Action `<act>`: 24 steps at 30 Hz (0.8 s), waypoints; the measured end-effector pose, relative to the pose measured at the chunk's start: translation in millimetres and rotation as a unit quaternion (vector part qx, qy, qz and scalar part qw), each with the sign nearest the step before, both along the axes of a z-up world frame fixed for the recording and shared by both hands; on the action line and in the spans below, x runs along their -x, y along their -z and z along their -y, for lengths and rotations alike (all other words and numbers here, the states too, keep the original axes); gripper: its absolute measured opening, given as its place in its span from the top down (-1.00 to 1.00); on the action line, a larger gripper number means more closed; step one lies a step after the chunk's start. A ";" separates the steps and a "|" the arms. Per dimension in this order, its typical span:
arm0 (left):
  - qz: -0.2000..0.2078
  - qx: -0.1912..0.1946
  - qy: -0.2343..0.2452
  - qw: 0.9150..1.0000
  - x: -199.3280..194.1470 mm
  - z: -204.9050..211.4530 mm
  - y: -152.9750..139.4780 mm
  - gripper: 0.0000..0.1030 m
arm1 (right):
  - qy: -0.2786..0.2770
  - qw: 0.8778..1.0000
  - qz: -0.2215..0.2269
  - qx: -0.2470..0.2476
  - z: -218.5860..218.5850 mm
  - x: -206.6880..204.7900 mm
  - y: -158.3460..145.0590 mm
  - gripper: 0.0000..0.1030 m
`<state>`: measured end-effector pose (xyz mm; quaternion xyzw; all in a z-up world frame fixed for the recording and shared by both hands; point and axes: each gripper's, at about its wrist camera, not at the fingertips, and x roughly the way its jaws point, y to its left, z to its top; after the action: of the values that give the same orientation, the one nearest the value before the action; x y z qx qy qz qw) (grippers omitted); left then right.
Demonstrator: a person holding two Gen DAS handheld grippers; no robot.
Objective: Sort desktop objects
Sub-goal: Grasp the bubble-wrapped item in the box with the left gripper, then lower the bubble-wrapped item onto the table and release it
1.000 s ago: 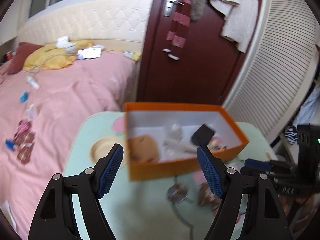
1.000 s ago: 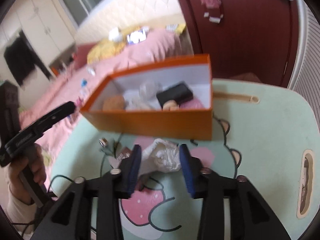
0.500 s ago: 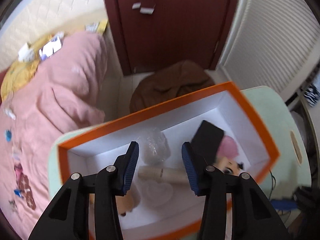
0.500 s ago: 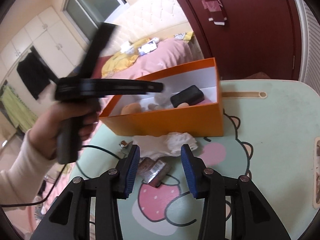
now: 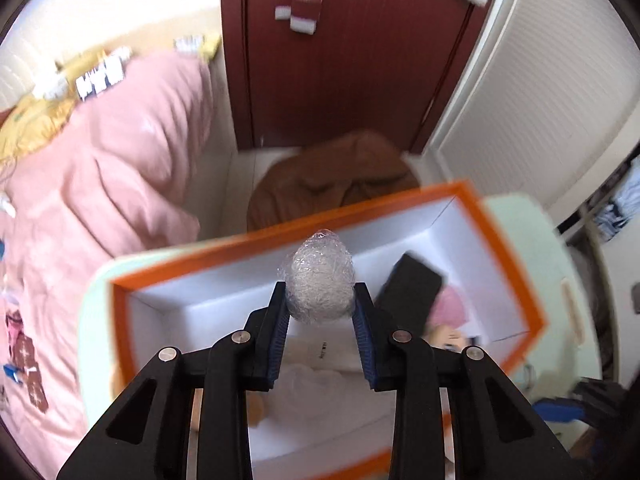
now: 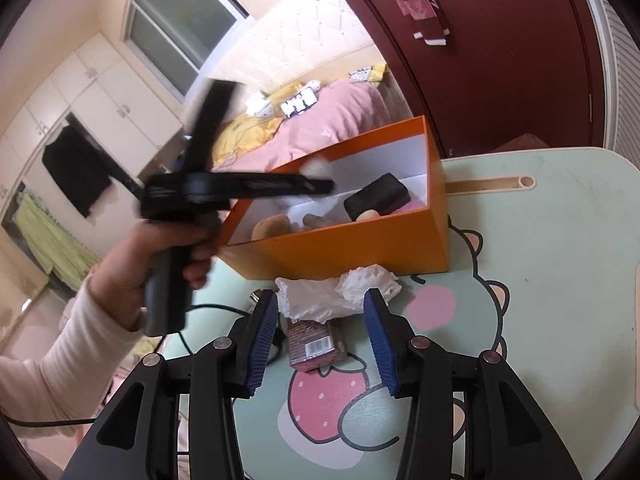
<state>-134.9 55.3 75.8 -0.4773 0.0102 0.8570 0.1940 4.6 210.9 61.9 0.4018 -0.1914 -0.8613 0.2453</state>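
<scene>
Left gripper point(image 5: 320, 316): I have it clamped on plastic-wrapped ball point(image 5: 320, 280) over orange box point(image 5: 516, 264). Likely light, crushable, slippery; hold across its middle.

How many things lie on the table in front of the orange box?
2: a crumpled white paper against the orange box, and a brown packet just before it, between the right gripper's fingers. Others may be hidden.

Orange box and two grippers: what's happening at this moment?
A person is sorting items on a mint-green table. The left gripper is shut on a plastic-wrapped ball over the orange box. The right gripper hovers open over a crumpled white wrapper and a brown packet.
</scene>
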 end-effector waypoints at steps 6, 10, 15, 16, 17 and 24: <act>-0.064 -0.048 -0.012 0.997 -50.8 37.7 -57.2 0.36 | 0.010 1.000 0.004 -0.018 3.3 -0.2 5.0 -0.03; -0.070 -0.055 -0.021 0.996 -88.9 60.6 -59.4 0.36 | 0.016 0.999 -0.003 -0.052 9.4 -1.0 7.7 -0.06; -0.036 -0.053 -0.029 0.998 -124.4 71.6 -20.6 0.36 | 0.014 0.997 -0.013 -0.072 16.7 -3.9 10.0 -0.06; -0.029 -0.051 -0.029 0.998 -128.1 70.7 -10.7 0.36 | 0.014 0.998 -0.012 -0.068 16.7 -3.6 10.5 -0.06; -0.024 -0.048 -0.031 0.998 -132.3 69.9 -0.7 0.36 | 0.014 0.998 -0.011 -0.064 16.6 -3.3 10.9 -0.06; -0.024 -0.048 -0.046 0.997 -154.8 64.3 35.8 0.36 | 0.023 0.997 -0.017 -0.072 14.9 -2.3 10.3 -0.06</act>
<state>20.0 -9.1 39.9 -0.4462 -0.0488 0.8760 0.1766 6.9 195.9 51.5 0.3996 -0.1339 -0.8847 0.1991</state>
